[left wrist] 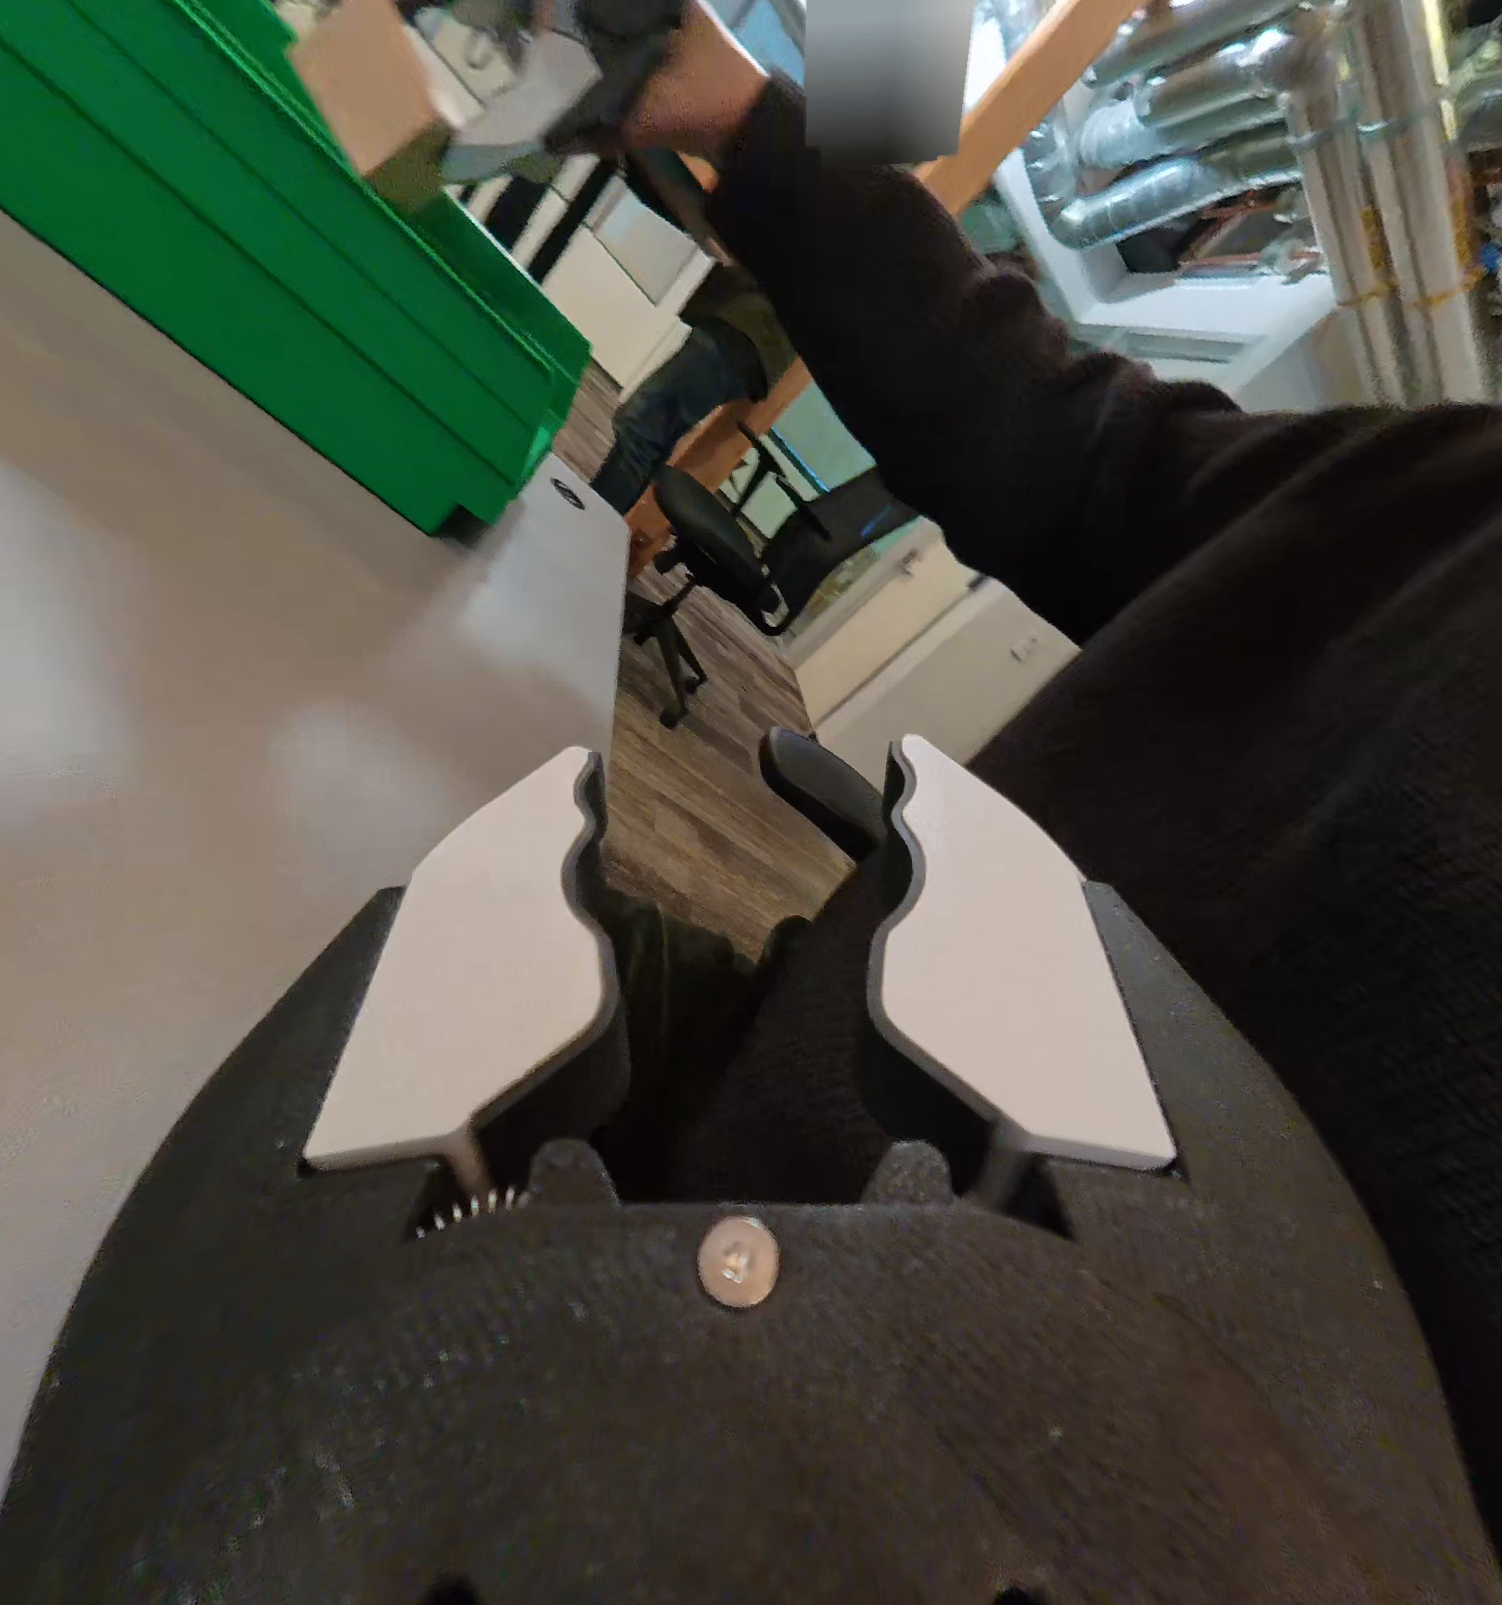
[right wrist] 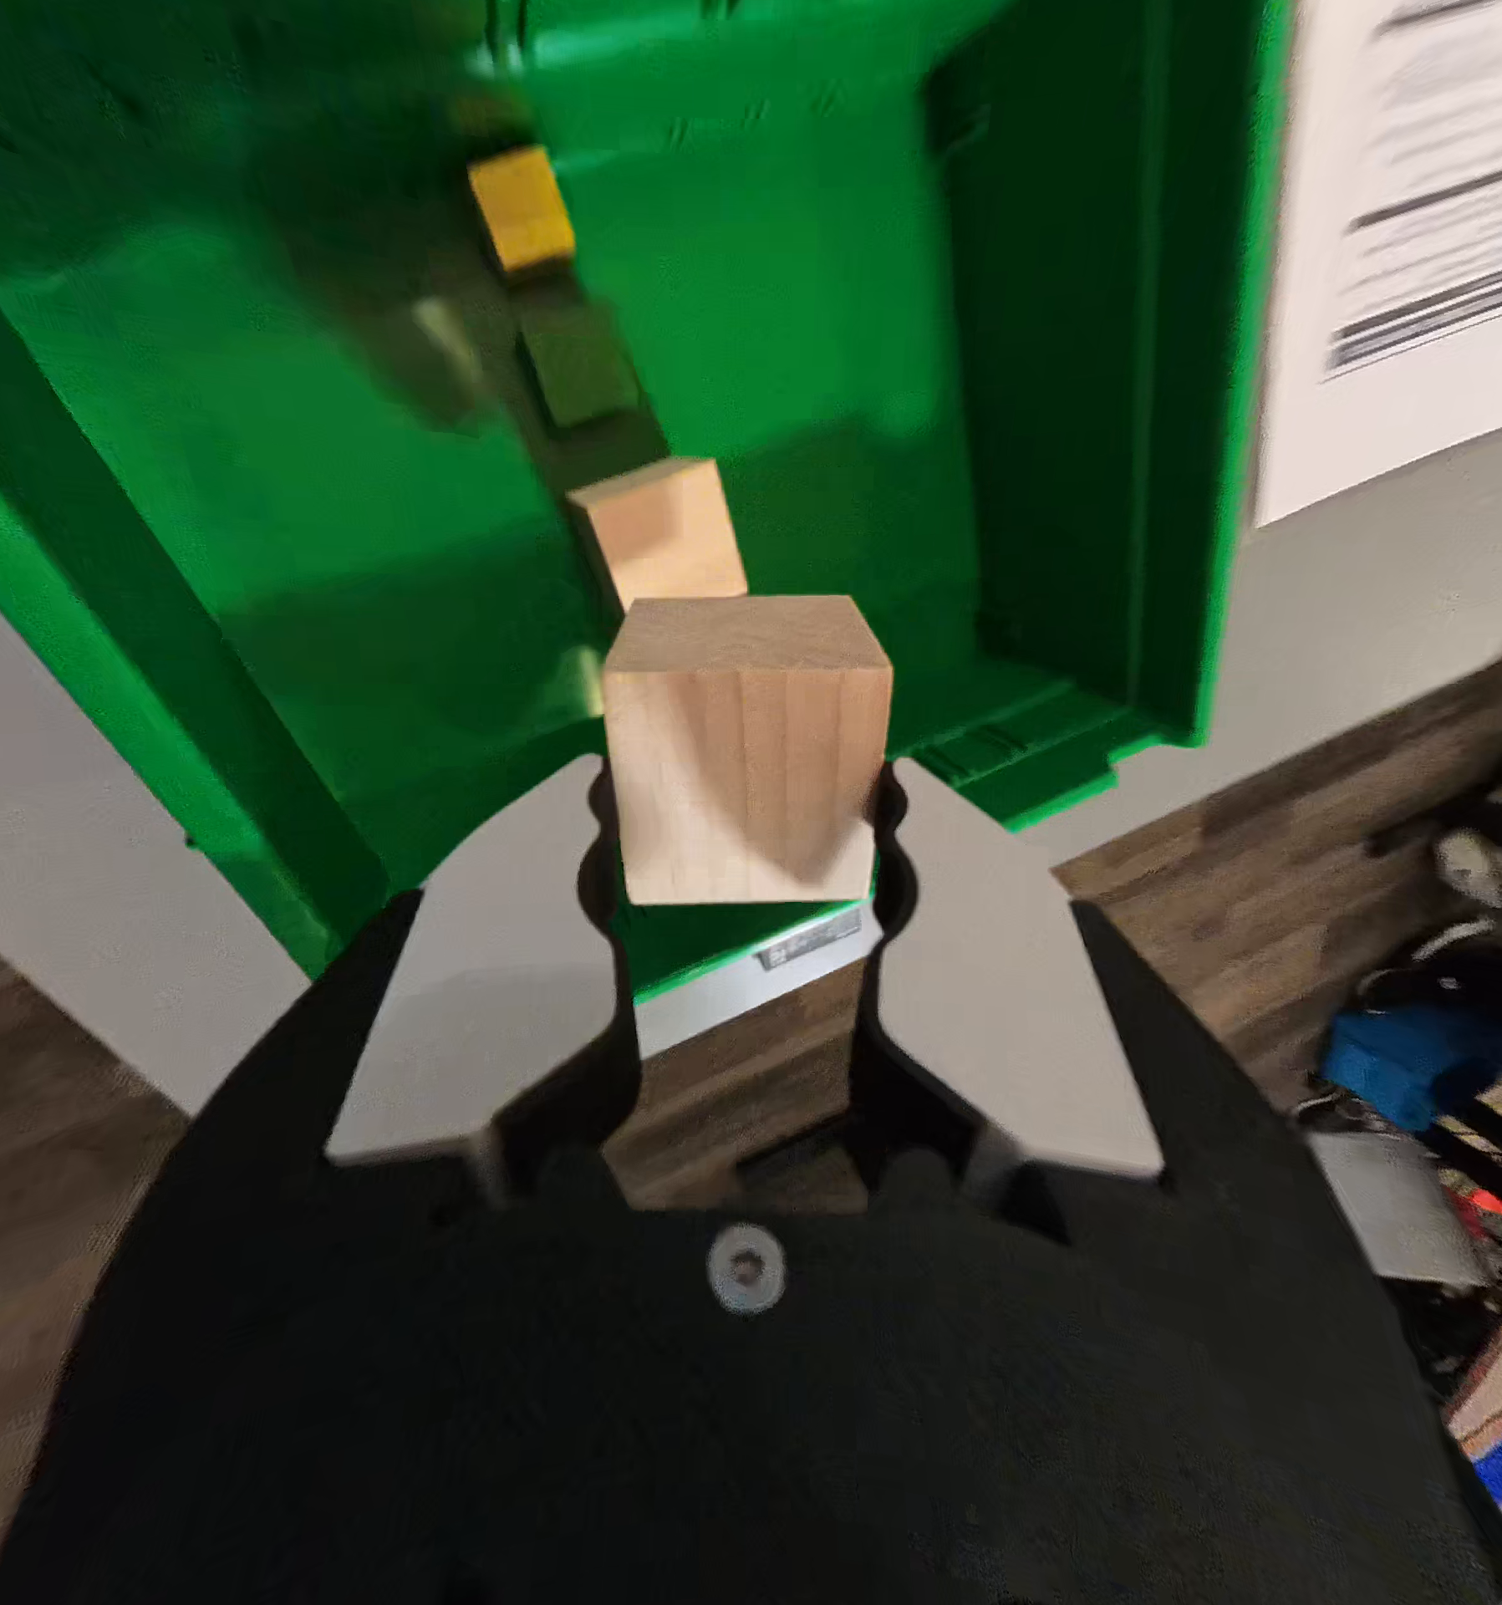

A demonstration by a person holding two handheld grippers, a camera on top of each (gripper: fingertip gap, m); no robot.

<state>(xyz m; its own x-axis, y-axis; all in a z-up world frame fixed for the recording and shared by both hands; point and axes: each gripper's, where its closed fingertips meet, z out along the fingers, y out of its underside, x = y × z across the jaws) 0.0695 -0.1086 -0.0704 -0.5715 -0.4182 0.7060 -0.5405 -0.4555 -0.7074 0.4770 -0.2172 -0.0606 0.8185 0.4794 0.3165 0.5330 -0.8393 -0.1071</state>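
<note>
My right gripper is shut on a plain wooden cube and holds it above the near end of a green plastic bin. Inside the bin lie another plain wooden cube, a green cube and a yellow cube, in a row running away from me. My left gripper is open and empty, held off the edge of the white table, pointing sideways past the person's dark clothing. In the left wrist view the right gripper shows blurred above the green bin.
A printed white sheet lies on the table right of the bin. Below the table edge is wood-pattern floor with a pile of mixed items, one blue. A black office chair stands beyond the table; the person's dark sleeve crosses the left wrist view.
</note>
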